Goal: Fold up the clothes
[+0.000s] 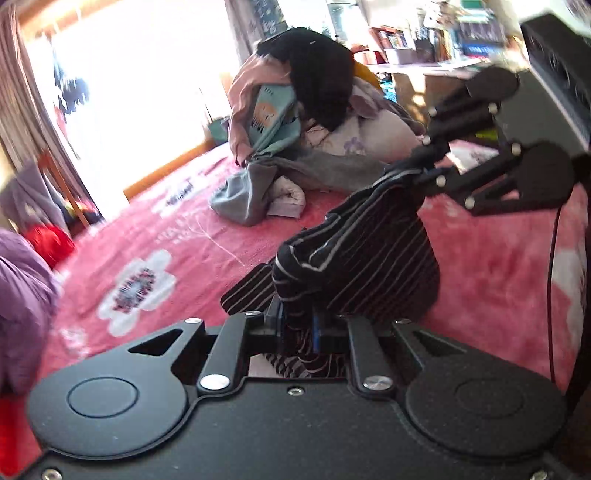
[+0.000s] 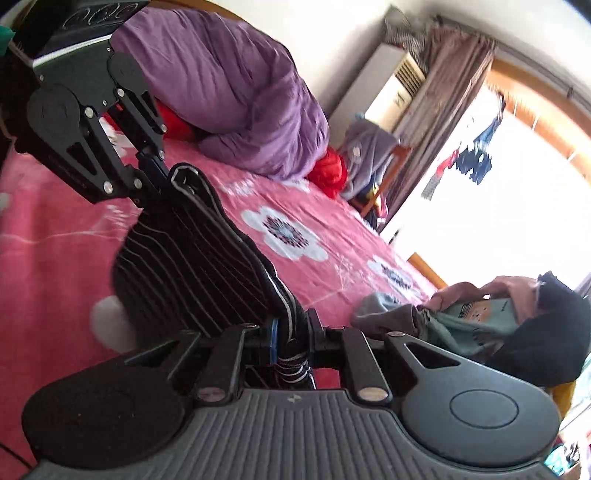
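Black striped garment (image 1: 373, 254) hangs stretched above the pink bedspread (image 1: 498, 266), long axis running from the left gripper (image 1: 299, 328) toward two o'clock to the right gripper (image 1: 424, 173), both clamped nearly closed on opposite ends, equally near

Hidden, cropped and blurred parts

The striped garment (image 1: 373, 254) sags between both grippers, so its full shape and kind cannot be told; its pinched edges vanish between the pads. The bookshelf (image 1: 436, 33) is too blurred to read, as are the hanging clothes (image 2: 474, 158) washed out against the window. The purple duvet (image 1: 18, 295) is cut by the left wrist view's edge.
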Demonstrator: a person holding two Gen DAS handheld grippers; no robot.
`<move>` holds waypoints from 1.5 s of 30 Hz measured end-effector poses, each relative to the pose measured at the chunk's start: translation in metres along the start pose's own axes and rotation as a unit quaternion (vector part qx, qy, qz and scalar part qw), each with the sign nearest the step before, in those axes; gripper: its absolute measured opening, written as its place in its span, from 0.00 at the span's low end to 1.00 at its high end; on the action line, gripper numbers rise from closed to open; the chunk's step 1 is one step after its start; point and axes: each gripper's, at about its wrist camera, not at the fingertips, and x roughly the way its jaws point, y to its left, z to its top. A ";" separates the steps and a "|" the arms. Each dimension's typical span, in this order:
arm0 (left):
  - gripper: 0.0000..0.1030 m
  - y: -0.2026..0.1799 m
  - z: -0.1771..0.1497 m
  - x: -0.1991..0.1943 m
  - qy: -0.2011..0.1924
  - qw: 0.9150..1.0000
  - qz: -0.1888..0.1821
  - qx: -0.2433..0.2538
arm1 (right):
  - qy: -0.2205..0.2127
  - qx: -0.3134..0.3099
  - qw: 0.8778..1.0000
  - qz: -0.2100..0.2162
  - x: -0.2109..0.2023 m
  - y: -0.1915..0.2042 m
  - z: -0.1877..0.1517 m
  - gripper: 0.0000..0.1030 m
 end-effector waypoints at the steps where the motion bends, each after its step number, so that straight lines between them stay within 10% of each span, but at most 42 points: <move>1: 0.13 0.009 0.004 0.009 0.002 1.000 -0.007 -0.010 | 0.006 0.006 1.000 0.003 0.013 -0.007 0.000 0.15; 10: 0.13 0.081 0.003 0.091 0.022 0.992 -0.045 -0.116 | 0.056 0.092 0.993 0.044 0.125 -0.055 -0.017 0.16; 17: 0.15 0.111 -0.047 0.150 0.042 0.961 -0.036 -0.272 | 0.046 0.246 0.967 0.042 0.164 -0.101 -0.040 0.43; 23: 0.36 0.089 -0.073 0.091 -0.058 0.938 -0.007 -0.343 | 0.031 0.333 0.941 0.057 0.123 -0.088 -0.071 0.45; 27: 0.53 0.080 -0.100 0.073 -0.082 0.895 -0.065 -0.433 | 0.045 0.425 0.901 0.077 0.120 -0.069 -0.093 0.71; 32: 0.53 0.083 -0.097 0.097 -0.078 0.876 -0.090 -0.466 | 0.047 0.507 0.858 0.070 0.143 -0.061 -0.108 0.71; 37: 0.24 0.083 -0.102 0.122 -0.081 0.869 -0.131 -0.471 | 0.053 0.516 0.851 0.083 0.157 -0.053 -0.113 0.39; 40: 0.16 0.088 -0.105 0.113 -0.140 0.846 -0.178 -0.483 | 0.028 0.537 0.837 0.106 0.153 -0.055 -0.120 0.28; 45: 0.17 0.091 -0.125 0.138 -0.088 0.820 -0.168 -0.540 | -0.011 0.641 0.745 0.184 0.170 -0.064 -0.162 0.27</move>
